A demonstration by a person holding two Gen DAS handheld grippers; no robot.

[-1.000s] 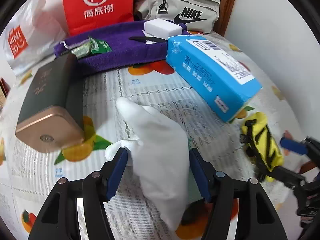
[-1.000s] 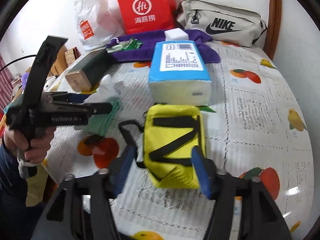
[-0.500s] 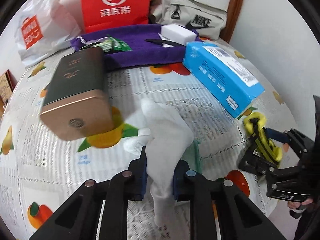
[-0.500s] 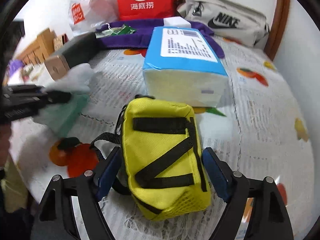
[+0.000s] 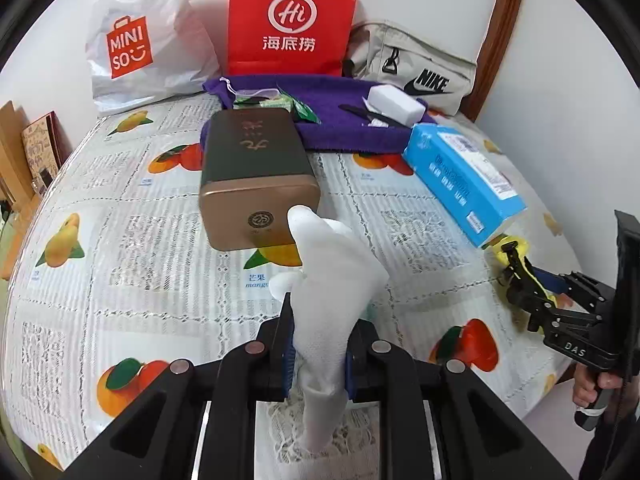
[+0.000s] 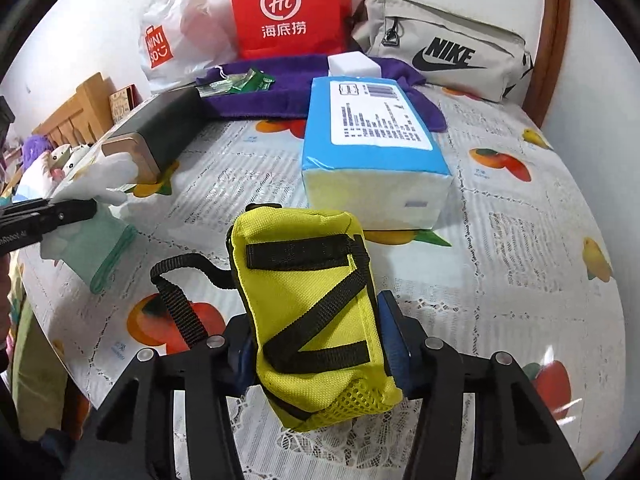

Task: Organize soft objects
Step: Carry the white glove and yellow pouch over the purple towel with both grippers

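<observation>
A white glove [image 5: 332,280] with a pale green cuff hangs pinched in my left gripper [image 5: 318,360], which is shut on it just in front of the dark tin [image 5: 256,168]. The right wrist view shows that glove [image 6: 100,180] at the far left, held up off the fruit-print cloth. A yellow pouch [image 6: 308,280] with black straps stands between the blue pads [image 6: 394,344] of my right gripper [image 6: 320,344]. Its jaws are closing and the pads touch both sides of the pouch. In the left wrist view, the right gripper [image 5: 532,280] grips the pouch [image 5: 516,246] at the right edge.
A blue tissue pack [image 6: 372,140] lies just beyond the pouch. Further back are a purple towel [image 5: 340,120] with a white block [image 5: 396,98] and green packets, a red paper bag [image 5: 292,20], a white plastic bag [image 5: 144,40] and a grey waist bag [image 6: 444,56].
My left gripper closed on the white glove and carried it up and toward the tin. The right gripper's jaws widened around the yellow pouch, then narrowed onto its sides.
</observation>
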